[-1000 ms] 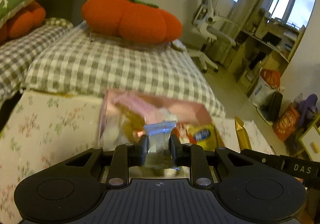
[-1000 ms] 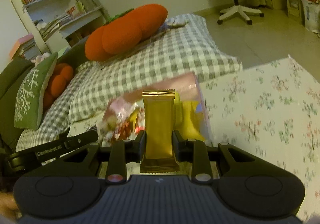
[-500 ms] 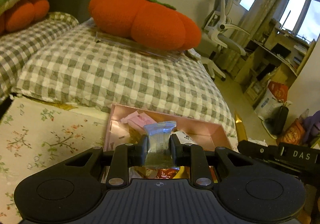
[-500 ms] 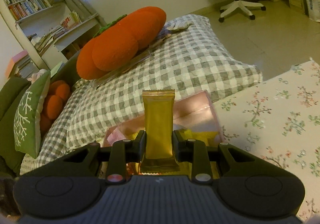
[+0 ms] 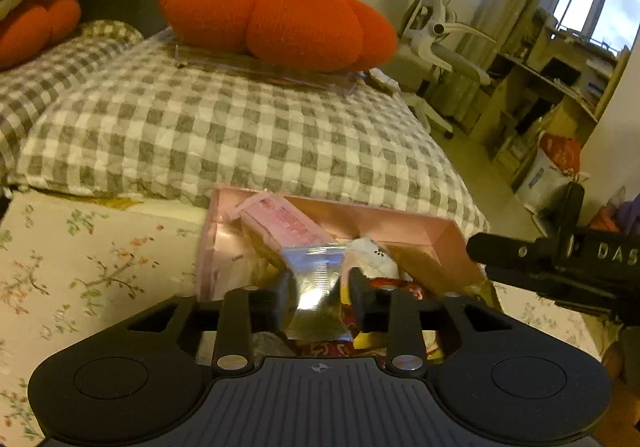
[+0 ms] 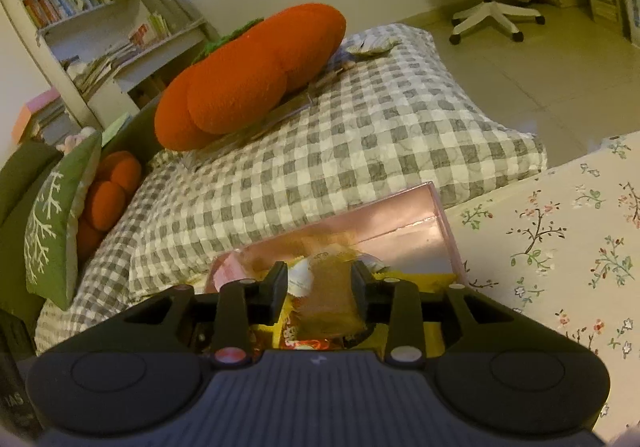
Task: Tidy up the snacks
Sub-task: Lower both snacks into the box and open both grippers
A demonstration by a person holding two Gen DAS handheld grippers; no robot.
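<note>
A pink box of mixed snack packets sits on the floral tablecloth. My left gripper hovers over it and its jaws are opening. A silver-clear packet stands loose between them, leaning on the left finger with a gap at the right finger. In the right wrist view my right gripper is above the same pink box, jaws opening. A gold bar shows blurred and low between the fingers, no longer pinched. The right gripper's black body shows at the right of the left wrist view.
The floral table extends right of the box and also left of it. Behind the box lies a grey checked cushion with an orange pumpkin pillow. An office chair stands on the floor beyond.
Both grippers came in low over the pink box, then their jaws spread. The gold bar, upright and pinched before, has slid down and blurred. The silver packet has come loose and sits lower.
</note>
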